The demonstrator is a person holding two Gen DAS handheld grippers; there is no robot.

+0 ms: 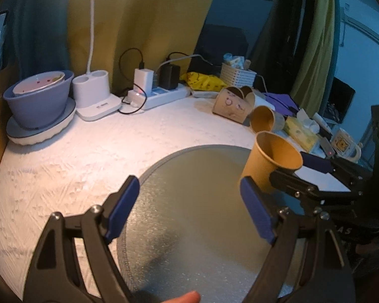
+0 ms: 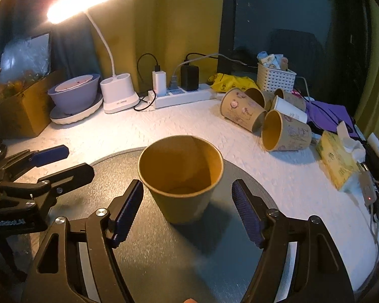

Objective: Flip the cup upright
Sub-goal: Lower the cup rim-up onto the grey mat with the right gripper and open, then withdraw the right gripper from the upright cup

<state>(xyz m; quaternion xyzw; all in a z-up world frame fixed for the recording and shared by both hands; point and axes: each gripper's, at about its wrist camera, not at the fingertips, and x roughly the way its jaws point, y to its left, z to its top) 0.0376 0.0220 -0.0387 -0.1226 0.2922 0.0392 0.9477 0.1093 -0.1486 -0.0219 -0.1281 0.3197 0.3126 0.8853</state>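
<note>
- Centrally, one plain brown paper cup (image 2: 180, 179) stands upright, mouth up, on a round dark mat (image 2: 164, 257); it sits toward the mat's far half, inside its edge.
- Right gripper (image 2: 187, 209): jaws spread wide, one blue pad (image 2: 128, 208) on each side of the cup's lower wall, neither touching it; a gap shows on both sides.
- Left gripper (image 1: 189, 209): jaws likewise apart and holding nothing, poised over the mat's grey surface; in the left wrist view the cup (image 1: 270, 161) stands beyond its right pad, close to the mat's (image 1: 189, 227) right rim.
- In the right wrist view the left gripper (image 2: 60, 161) reaches in from the left edge, its tips at the mat's left rim, well apart from the cup.
- White textured tabletop (image 2: 113, 136): a bare band runs between the mat's far edge and the items along the wall.
- Back row, left to right: purple bowl (image 2: 74, 96) on a white dish, lit desk lamp (image 2: 118, 96), white power strip (image 2: 184, 96) with plugged chargers, yellow bag (image 2: 232, 82), white slatted basket (image 2: 275, 77).
- Right side: a heap of printed paper cups (image 2: 265, 116) lying on their sides, just off the mat's far right; a yellow tissue box (image 2: 337, 161) near the table's right edge.
- Left side: a cardboard box (image 2: 25, 106) at the tabletop's border.
</note>
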